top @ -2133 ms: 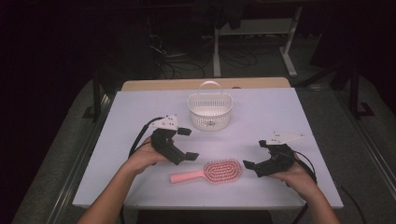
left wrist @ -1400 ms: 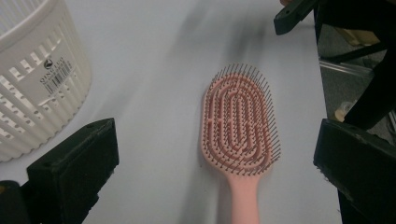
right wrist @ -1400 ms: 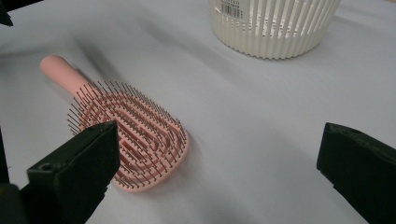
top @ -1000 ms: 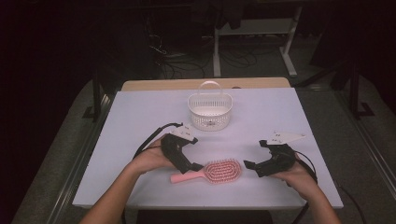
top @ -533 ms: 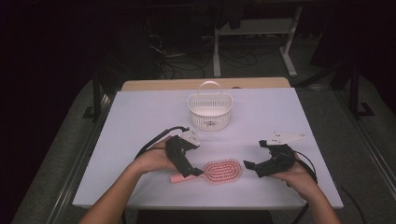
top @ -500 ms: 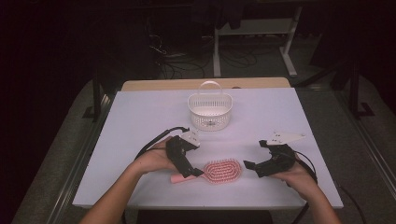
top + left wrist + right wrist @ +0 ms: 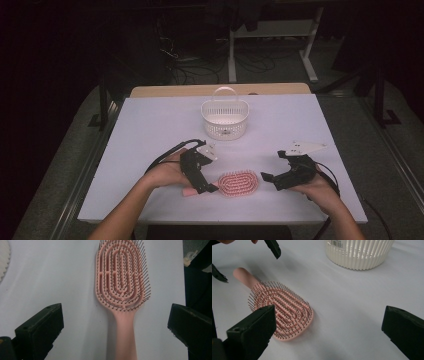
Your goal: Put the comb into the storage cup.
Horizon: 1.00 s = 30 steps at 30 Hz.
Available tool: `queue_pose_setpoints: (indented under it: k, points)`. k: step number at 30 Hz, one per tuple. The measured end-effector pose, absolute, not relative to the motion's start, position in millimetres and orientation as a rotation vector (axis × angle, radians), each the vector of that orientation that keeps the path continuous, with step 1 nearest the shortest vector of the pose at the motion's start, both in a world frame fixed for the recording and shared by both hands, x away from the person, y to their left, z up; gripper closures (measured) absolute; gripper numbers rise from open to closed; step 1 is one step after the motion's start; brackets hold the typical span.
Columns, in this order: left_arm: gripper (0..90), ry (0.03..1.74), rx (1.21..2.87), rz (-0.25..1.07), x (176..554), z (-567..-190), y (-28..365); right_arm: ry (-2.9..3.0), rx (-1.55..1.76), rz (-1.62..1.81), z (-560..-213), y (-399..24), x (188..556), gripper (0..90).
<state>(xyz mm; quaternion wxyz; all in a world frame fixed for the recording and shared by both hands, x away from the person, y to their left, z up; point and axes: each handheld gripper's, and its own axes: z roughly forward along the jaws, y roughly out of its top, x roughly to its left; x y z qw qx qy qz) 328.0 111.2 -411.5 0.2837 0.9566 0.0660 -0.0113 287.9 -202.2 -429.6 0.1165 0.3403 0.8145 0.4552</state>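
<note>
A pink hairbrush [image 7: 239,183] lies bristles up near the front edge of the white table [image 7: 150,125], its handle pointing left. My left gripper [image 7: 204,187] hovers over the handle. In the left gripper view it [image 7: 115,315] is open, one jaw on each side of the brush's handle [image 7: 126,335], not touching it. My right gripper [image 7: 267,177] sits just right of the brush head, open and holding nothing. In the right gripper view [image 7: 329,320], the brush [image 7: 279,307] lies in front of its left jaw.
A white slotted basket [image 7: 225,119] with a handle stands at the table's middle back; it also appears in the right gripper view [image 7: 359,252]. The left gripper's jaw tips [image 7: 273,247] show top left there. Dark floor with cables and stands lies beyond the table.
My left gripper has moved right and toward the front edge, coming over the brush handle. The right gripper and the brush have stayed put.
</note>
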Motion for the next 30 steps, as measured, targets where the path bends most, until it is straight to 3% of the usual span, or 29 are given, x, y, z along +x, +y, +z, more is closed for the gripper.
queue_pose_setpoints:
  k: [14, 19, 30]
  points:
    - [0.6, 0.183, 2.628, -0.023, 325, -418, 101, 2.385, 0.997, 1.332, -430, -203, 288, 0.0]
    - [13.0, 0.173, 2.650, -0.026, 324, -419, 100, 2.385, 0.998, 1.333, -429, -203, 288, 0.0]
    - [26.9, 0.162, 2.719, -0.027, 322, -425, 97, 2.385, 0.998, 1.333, -430, -203, 288, 0.0]
